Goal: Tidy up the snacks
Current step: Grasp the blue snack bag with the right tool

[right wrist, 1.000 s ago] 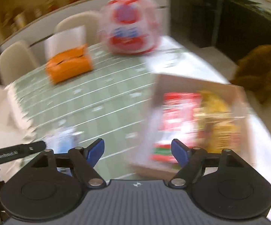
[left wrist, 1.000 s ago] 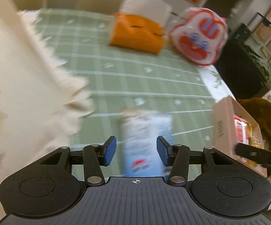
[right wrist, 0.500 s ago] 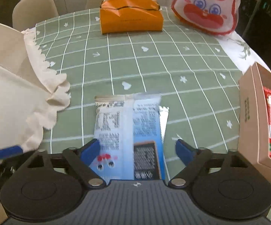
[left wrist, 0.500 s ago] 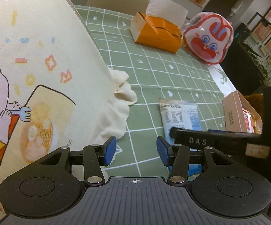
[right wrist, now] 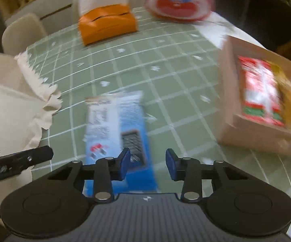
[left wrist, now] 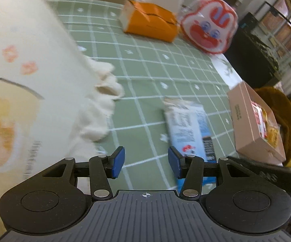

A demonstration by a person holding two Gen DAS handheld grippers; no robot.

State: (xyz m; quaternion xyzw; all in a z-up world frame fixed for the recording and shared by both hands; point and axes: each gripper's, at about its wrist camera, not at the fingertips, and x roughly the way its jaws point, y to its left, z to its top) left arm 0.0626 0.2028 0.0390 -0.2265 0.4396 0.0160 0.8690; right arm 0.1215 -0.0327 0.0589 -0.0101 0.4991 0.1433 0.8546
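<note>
- Blue snack packet (left wrist: 187, 129) — print and barcode panel present, blurred beyond reading.
- Cardboard box (left wrist: 244, 121) — side lettering illegible.
- Cloth bag (right wrist: 2, 121) — only "day." was legible.

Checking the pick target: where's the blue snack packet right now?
The blue packet lies flat on the green tablecloth, just ahead of the right tool, between the cream bag on its left and the cardboard box on its right.

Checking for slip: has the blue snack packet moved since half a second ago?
No. The blue snack packet lies just below the same white mark on the tablecloth.
</note>
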